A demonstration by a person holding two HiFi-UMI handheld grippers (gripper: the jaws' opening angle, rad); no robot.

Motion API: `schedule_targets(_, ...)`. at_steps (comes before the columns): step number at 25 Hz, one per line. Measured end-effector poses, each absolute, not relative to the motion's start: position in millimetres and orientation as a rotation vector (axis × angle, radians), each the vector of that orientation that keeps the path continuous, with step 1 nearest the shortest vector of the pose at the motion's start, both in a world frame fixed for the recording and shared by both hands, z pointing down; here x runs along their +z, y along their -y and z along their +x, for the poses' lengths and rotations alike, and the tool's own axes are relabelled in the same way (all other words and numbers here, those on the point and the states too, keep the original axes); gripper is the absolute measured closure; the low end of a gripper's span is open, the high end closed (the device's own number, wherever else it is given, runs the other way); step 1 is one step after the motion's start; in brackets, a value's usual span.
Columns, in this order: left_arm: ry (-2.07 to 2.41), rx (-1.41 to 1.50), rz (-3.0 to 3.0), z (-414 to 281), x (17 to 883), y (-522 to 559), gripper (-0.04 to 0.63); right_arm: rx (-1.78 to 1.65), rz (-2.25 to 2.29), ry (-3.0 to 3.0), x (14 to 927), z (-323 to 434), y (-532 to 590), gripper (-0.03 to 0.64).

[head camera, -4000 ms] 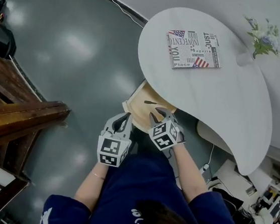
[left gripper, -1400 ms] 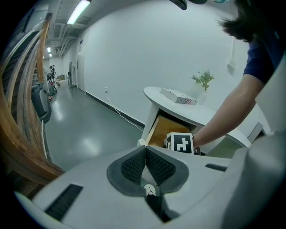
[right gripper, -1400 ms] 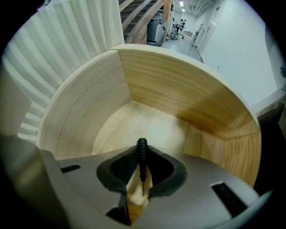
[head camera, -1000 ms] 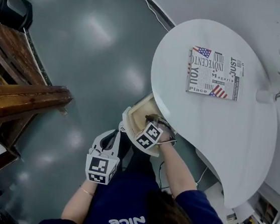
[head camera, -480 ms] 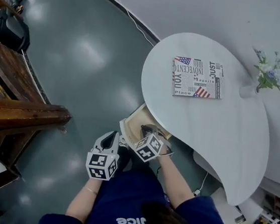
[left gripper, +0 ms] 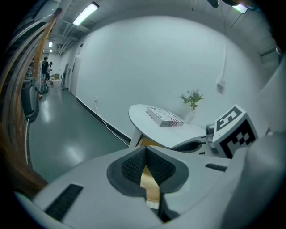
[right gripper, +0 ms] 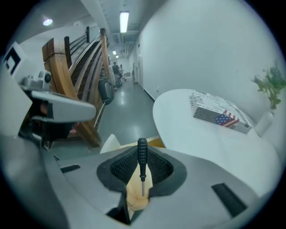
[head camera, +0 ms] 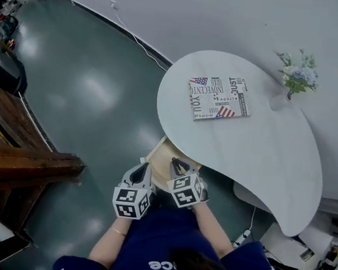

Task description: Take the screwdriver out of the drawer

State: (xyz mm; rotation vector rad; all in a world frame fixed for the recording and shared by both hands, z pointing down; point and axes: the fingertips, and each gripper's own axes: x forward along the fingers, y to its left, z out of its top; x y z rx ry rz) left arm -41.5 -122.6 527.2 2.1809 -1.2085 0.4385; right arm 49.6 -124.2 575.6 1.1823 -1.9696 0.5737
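Note:
My right gripper [right gripper: 142, 166] is shut on the black ribbed handle of a small screwdriver [right gripper: 142, 156], whose thin metal tip points back toward the camera. In the head view the right gripper [head camera: 178, 165] hangs over the open wooden drawer [head camera: 161, 156] that juts out from under the white table [head camera: 259, 148]. My left gripper [head camera: 141, 171] hovers beside the drawer's left front corner. Its jaws are shut with nothing between them [left gripper: 145, 152], and the drawer's wood [left gripper: 150, 188] shows below the pads.
A printed magazine [head camera: 218, 99] and a vase of flowers [head camera: 295, 72] sit on the table. Wooden stair rails [head camera: 13, 161] stand at the left. A white cable [head camera: 132, 35] runs along the wall. Boxes and cords [head camera: 301, 251] lie at the lower right.
My right gripper has come up out of the drawer with the screwdriver and rolled at the wrist. The left gripper has risen a little beside it.

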Motion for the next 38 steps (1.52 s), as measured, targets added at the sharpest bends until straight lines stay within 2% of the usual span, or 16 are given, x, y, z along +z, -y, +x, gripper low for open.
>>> schedule_targets(9, 1.155, 0.358, 2.324, -12.7, 491.1, 142.9, 0.591, 0.604, 1.571, 2.032, 489.9, 98.8, 133.2, 0.543)
schedule_targets(18, 1.108, 0.287, 2.542, 20.1, 444.9, 151.2, 0.591, 0.456, 1.91, 2.047, 425.4, 137.6, 117.7, 0.543)
schedule_targets(38, 1.201, 0.187, 2.74, 14.2, 383.9, 150.1, 0.591, 0.301, 2.058, 2.017, 395.8, 142.9, 99.6, 0.543)
